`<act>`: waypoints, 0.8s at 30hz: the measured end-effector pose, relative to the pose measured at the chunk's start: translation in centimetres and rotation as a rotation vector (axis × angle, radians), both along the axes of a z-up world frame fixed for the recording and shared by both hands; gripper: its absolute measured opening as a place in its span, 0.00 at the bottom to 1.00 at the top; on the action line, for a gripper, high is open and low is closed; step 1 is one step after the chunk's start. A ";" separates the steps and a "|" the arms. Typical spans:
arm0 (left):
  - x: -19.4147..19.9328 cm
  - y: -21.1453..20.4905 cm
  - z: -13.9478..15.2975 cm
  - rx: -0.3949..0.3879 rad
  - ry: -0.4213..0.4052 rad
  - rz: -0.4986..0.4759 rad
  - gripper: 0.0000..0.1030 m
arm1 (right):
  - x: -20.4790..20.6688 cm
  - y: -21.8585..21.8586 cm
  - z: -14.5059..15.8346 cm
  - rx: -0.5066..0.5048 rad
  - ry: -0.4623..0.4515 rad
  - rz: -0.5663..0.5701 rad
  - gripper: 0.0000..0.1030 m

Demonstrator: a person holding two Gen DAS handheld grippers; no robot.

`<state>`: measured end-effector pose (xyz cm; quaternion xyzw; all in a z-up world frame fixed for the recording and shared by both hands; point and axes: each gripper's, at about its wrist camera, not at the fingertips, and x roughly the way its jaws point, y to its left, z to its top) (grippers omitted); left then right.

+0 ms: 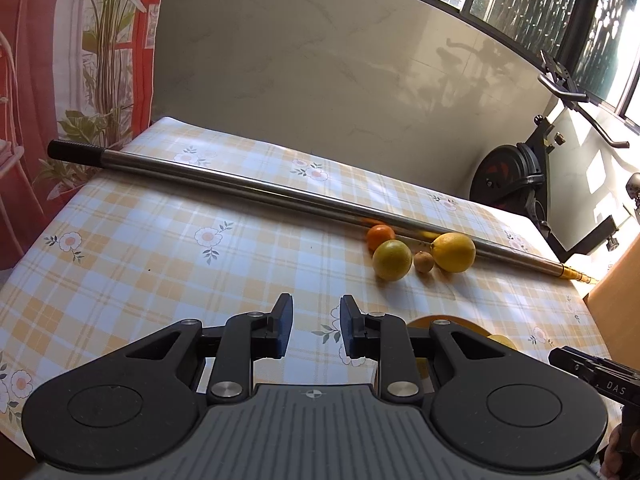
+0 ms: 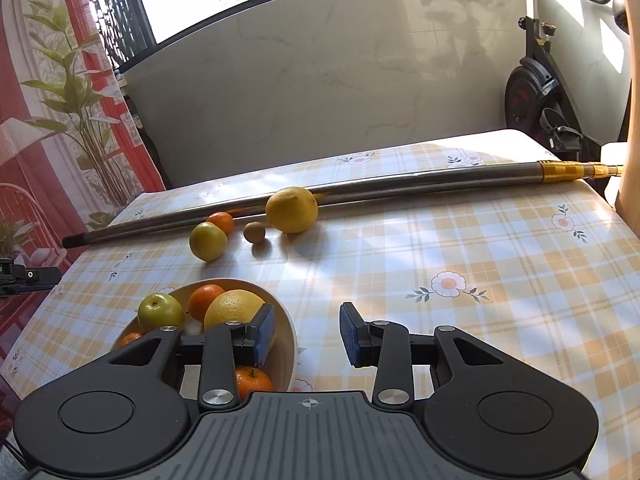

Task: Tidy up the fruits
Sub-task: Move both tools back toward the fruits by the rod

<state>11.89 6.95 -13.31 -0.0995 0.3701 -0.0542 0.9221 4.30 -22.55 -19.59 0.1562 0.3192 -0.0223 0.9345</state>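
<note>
Four fruits are lying loose just beyond the bowl (image 2: pixel 290 344), against the metal pole (image 2: pixel 400 186). Both grippers are hovering empty: left gripper (image 1: pixel 316 330) fingers narrow, right gripper (image 2: pixel 307 334) fingers slightly wider. Better spreading fully before reaching, and avoiding nudging the big lemon (image 2: pixel 292 210).

A big yellow lemon (image 2: pixel 292 209), small brown kiwi (image 2: pixel 254 232), green-yellow citrus (image 2: pixel 208 241) and small orange mandarin (image 2: pixel 221 221) lay loose on the tablecloth. A cream bowl (image 2: pixel 289 344) held a green apple (image 2: pixel 161 311), grapefruit (image 2: pixel 232 309) and mandarins
</note>
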 end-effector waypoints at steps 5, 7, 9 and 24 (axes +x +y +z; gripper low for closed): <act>0.3 -0.5 -0.1 0.004 -0.004 -0.014 0.26 | 0.8 -0.2 0.8 -0.024 -0.018 0.012 0.33; 0.7 -0.6 0.1 0.004 -0.006 -0.021 0.27 | 1.2 -0.3 1.1 -0.034 -0.026 0.018 0.34; 1.2 -0.8 0.3 0.002 -0.008 -0.029 0.27 | 1.7 -0.4 1.6 -0.049 -0.036 0.025 0.34; 5.5 -3.4 0.2 0.042 -0.006 -0.086 0.37 | 8.2 -1.6 2.0 -0.112 -0.060 0.099 0.36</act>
